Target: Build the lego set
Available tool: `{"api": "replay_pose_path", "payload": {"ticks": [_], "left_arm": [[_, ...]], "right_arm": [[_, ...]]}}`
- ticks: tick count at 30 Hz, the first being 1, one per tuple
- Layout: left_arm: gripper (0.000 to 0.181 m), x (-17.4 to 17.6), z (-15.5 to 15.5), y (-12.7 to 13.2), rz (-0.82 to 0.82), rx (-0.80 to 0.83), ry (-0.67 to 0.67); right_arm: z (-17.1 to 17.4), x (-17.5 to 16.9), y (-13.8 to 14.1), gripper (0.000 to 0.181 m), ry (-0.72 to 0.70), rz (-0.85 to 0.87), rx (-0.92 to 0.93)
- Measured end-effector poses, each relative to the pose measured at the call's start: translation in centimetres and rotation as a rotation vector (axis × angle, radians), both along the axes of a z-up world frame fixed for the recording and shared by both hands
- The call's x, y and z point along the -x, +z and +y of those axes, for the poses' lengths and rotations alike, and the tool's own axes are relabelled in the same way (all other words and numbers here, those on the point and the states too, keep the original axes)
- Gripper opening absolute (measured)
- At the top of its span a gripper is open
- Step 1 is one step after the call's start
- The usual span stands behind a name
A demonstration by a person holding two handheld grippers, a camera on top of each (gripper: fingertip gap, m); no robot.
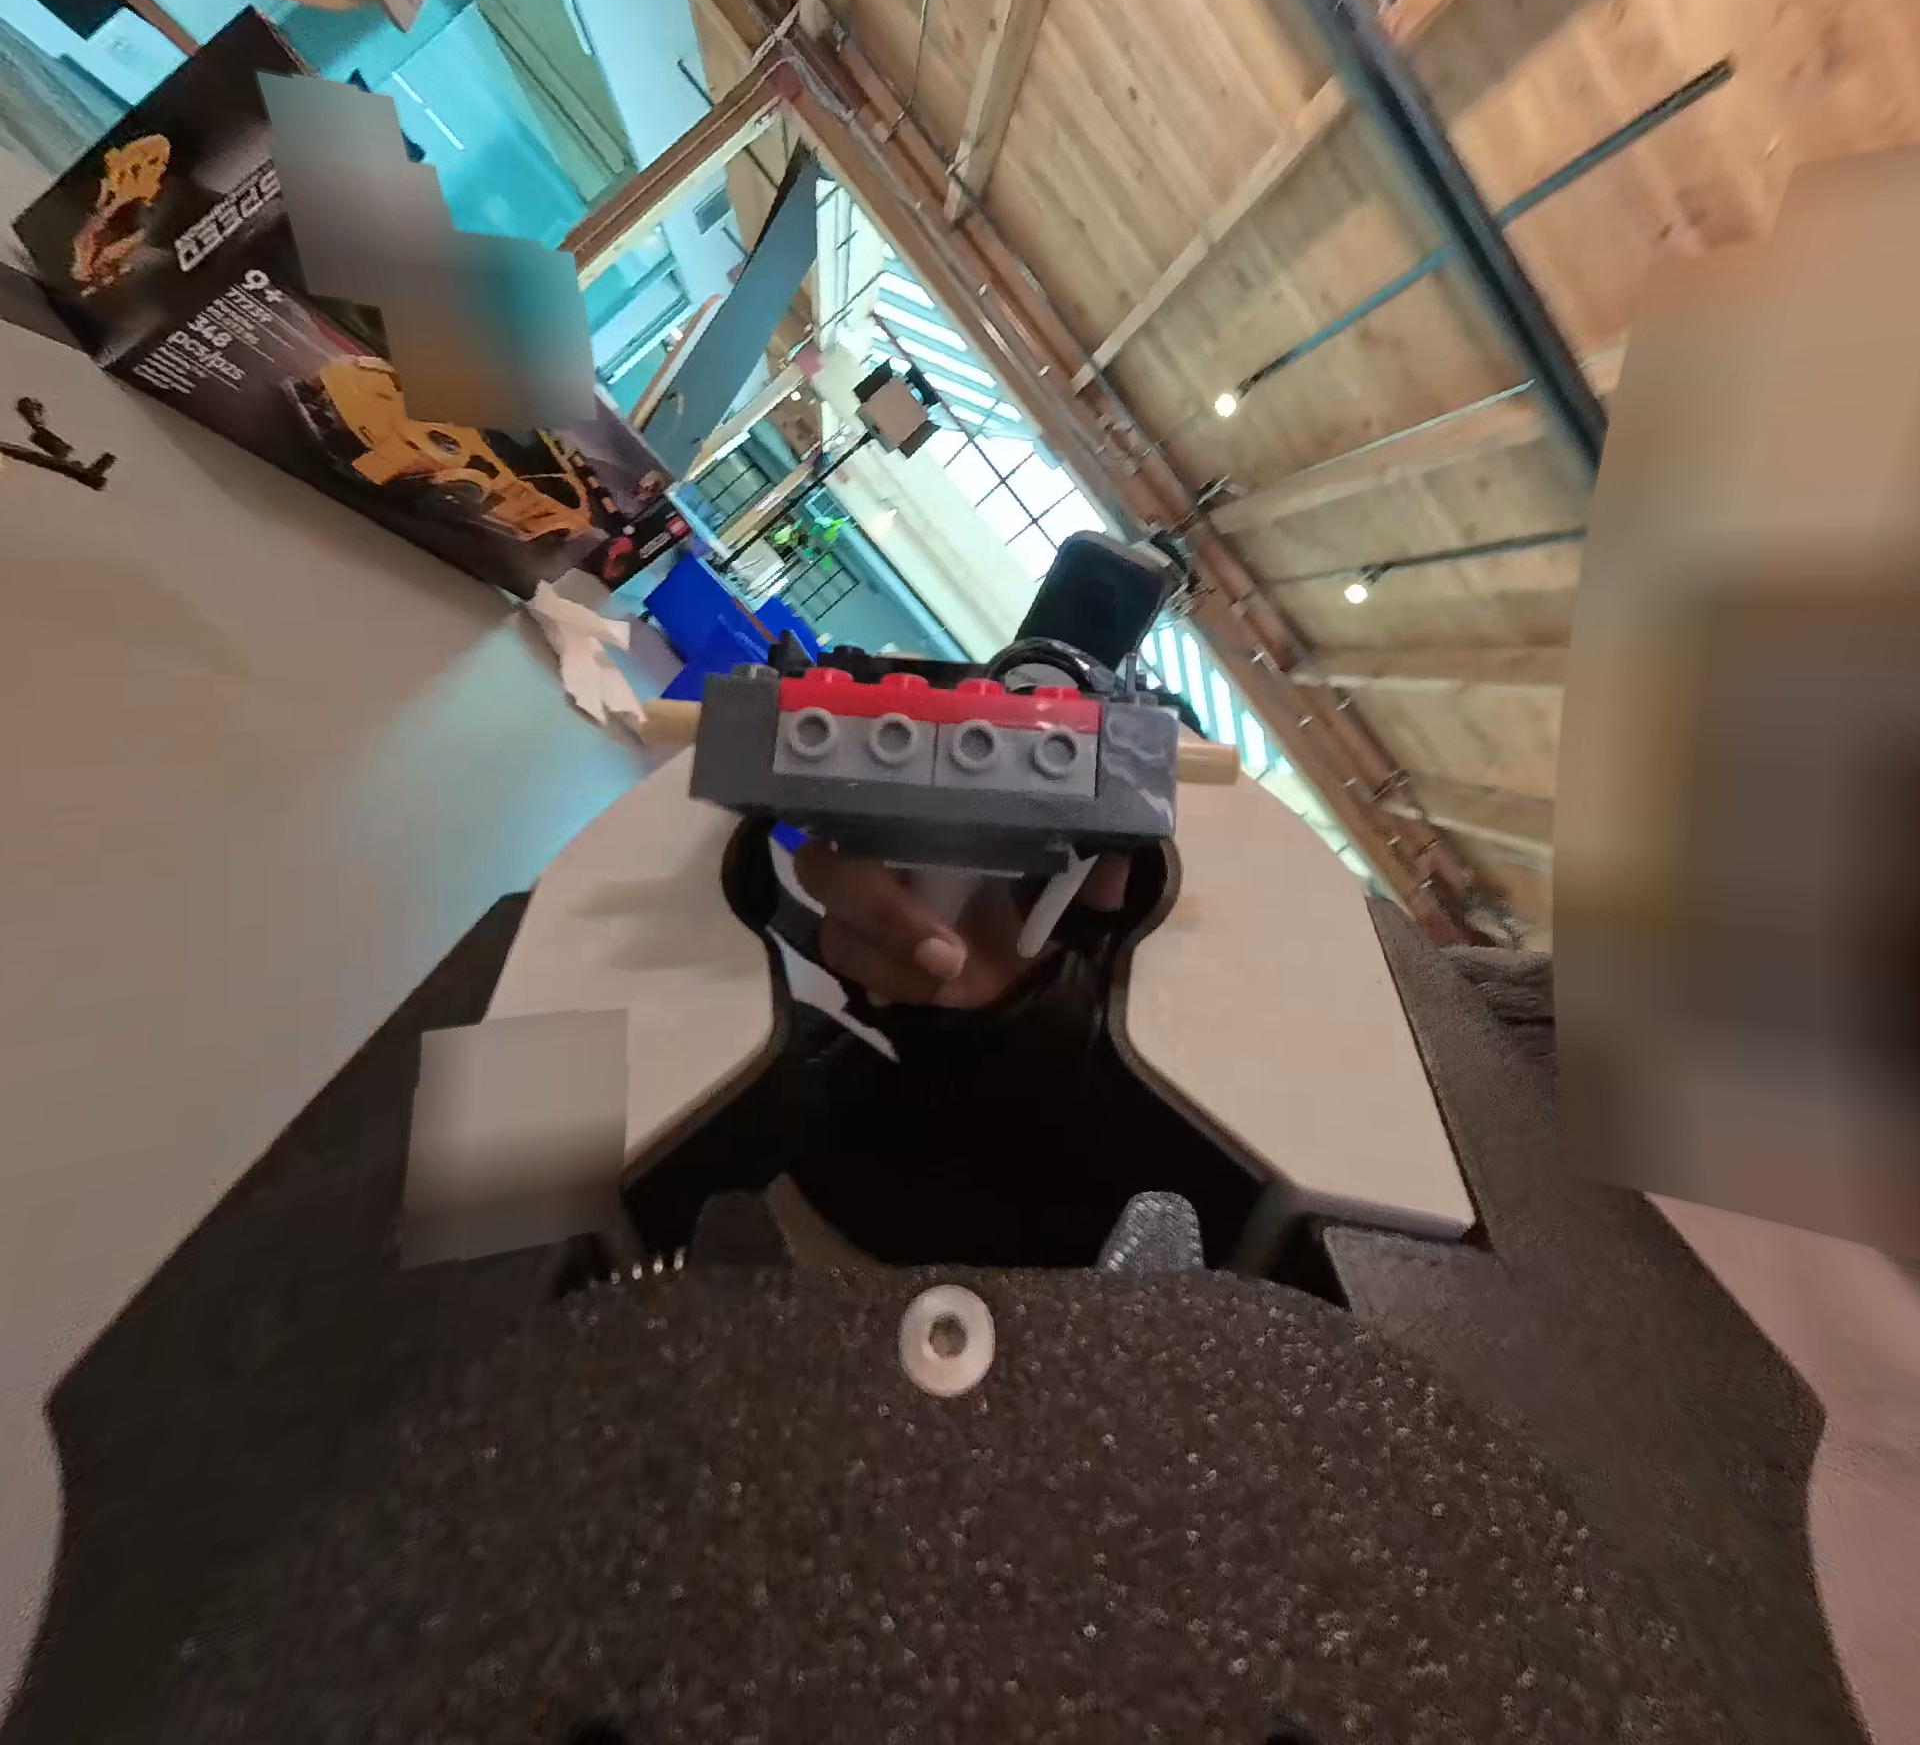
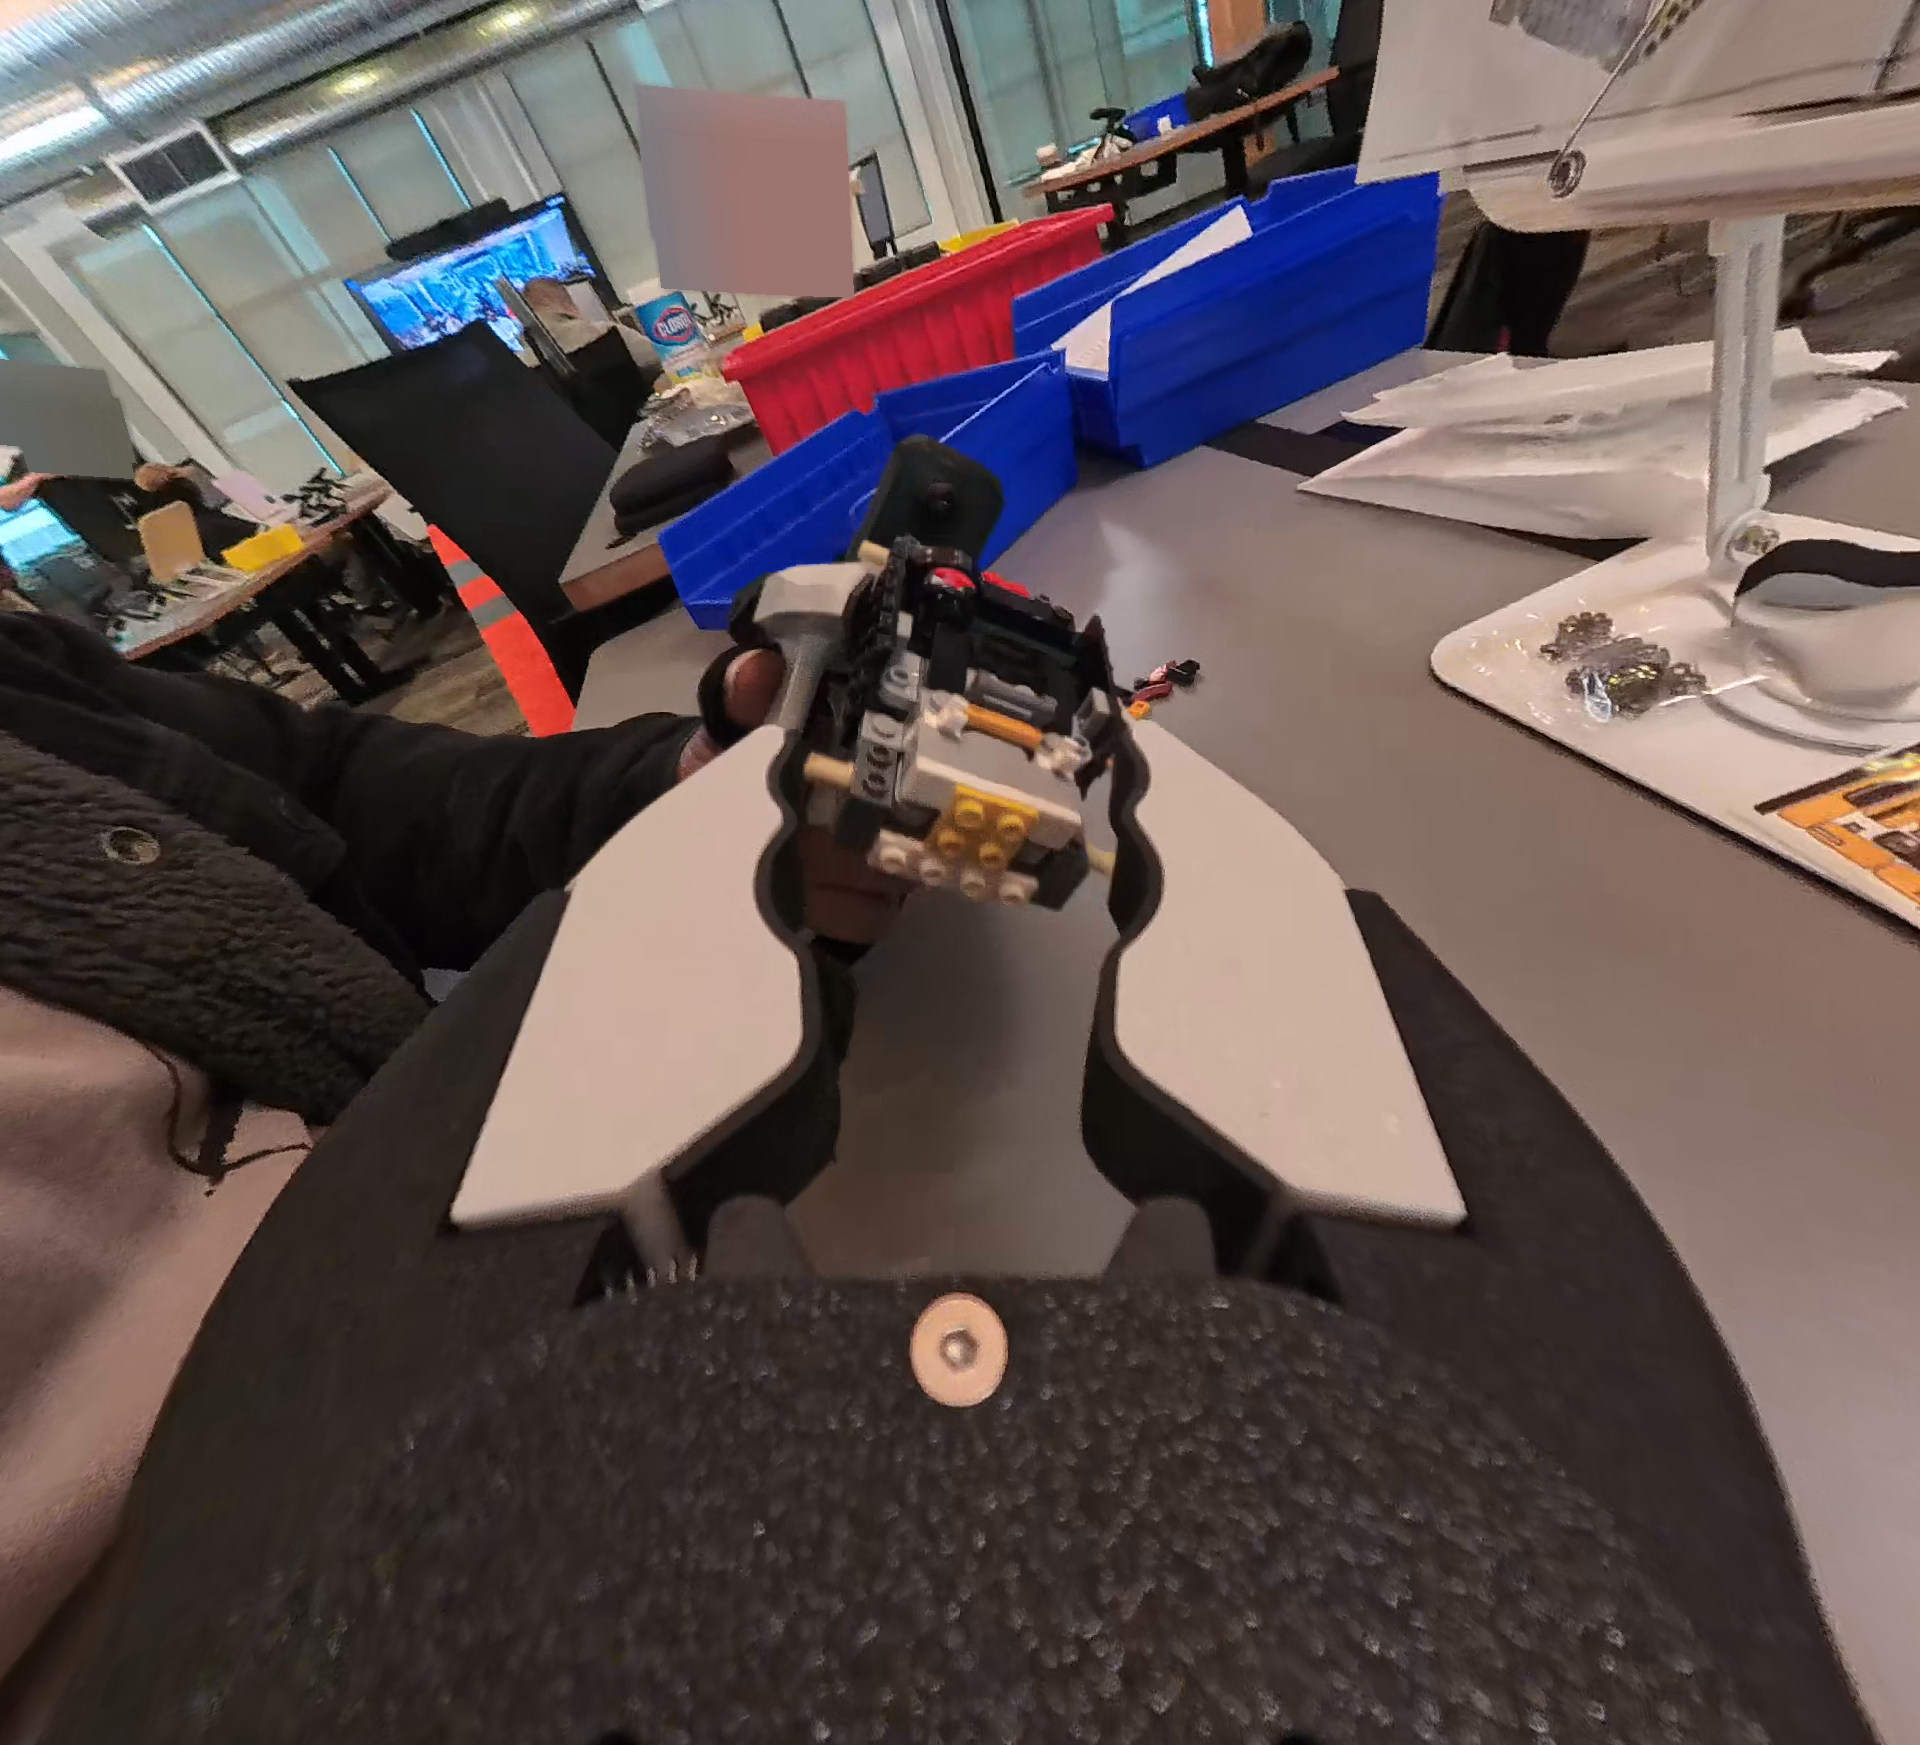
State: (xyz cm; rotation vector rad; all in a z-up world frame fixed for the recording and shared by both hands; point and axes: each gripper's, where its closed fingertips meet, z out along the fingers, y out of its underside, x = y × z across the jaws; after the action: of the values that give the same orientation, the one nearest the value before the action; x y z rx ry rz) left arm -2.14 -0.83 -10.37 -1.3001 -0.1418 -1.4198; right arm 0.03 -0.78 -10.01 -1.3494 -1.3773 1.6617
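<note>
A part-built lego assembly (image 2: 961, 765) of black, grey, white and yellow pieces with tan axle pins is held in the air above the grey table (image 2: 1403, 812). My right gripper (image 2: 948, 822) is shut on its near end, one finger on each side. My left gripper (image 1: 951, 848) is shut on the same assembly (image 1: 935, 750), which shows here as a dark grey block with a red strip and grey studs. In the right wrist view the left gripper (image 2: 805, 615) and the hand holding it sit at the assembly's far left side.
Blue bins (image 2: 1247, 345) and a red bin (image 2: 914, 324) stand at the table's back. An instruction booklet (image 2: 1642, 2) hangs on a white stand over a white tray (image 2: 1507, 719) with bagged parts. Small loose pieces (image 2: 1158, 677) and white paper bags (image 2: 1558, 438) lie on the table. The lego box (image 1: 343, 365) stands at the left. Only a small space, under 4 cm, lies between the two pairs of fingers.
</note>
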Motion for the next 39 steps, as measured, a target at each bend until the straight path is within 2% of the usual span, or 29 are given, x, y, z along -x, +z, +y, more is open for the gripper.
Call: {"api": "replay_pose_path", "payload": {"ticks": [7,12,14,16,21,23,24,30,33,35,36,39], "left_arm": [[0.066,0.5,-0.4,0.7,-0.097,-0.039,-0.036],[0.066,0.3,-1.1,1.2,-0.050,-0.108,-0.048],[0.066,0.4,-1.2,1.3,0.021,-0.137,-0.020],[0.066,0.4,-1.2,0.9,0.138,-0.154,0.016],[0.065,-1.8,-2.0,0.6,0.325,-0.216,-0.015],[0.065,-2.8,-2.2,0.3,0.381,-0.234,-0.032],[0.065,-3.1,-2.3,0.3,0.400,-0.243,-0.035],[0.065,-3.4,-2.3,-0.5,0.584,-0.249,0.005],[0.076,-1.8,-1.5,-1.9,0.694,-0.164,0.055],[0.074,0.4,-1.0,-2.5,0.762,-0.113,0.132],[0.069,1.6,-0.8,-2.7,0.805,-0.092,0.175],[0.038,4.5,-0.6,-3.3,0.936,-0.046,0.319]], "right_arm": [[-0.7,0.2,-0.8,0.065,0.063,-0.017,0.063],[-1.7,0.6,-1.3,0.074,0.099,-0.051,0.098],[-1.8,0.6,-1.6,0.074,0.091,-0.069,0.051],[-1.9,0.4,-1.1,0.082,0.109,-0.063,0.031],[-2.9,0.6,-2.1,0.089,0.150,-0.148,-0.111],[-3.8,0.6,-2.4,0.082,0.200,-0.172,-0.137],[-4.2,0.4,-2.5,0.065,0.228,-0.180,-0.164],[-3.7,-0.1,-3.4,0.063,0.320,-0.311,-0.365],[-1.0,-0.1,-4.5,0.063,0.351,-0.445,-0.573],[0.5,0.0,-5.6,0.063,0.412,-0.517,-0.655],[1.1,0.0,-6.6,0.063,0.449,-0.554,-0.695],[2.2,0.2,-10.1,0.064,0.511,-0.649,-0.745]]}}
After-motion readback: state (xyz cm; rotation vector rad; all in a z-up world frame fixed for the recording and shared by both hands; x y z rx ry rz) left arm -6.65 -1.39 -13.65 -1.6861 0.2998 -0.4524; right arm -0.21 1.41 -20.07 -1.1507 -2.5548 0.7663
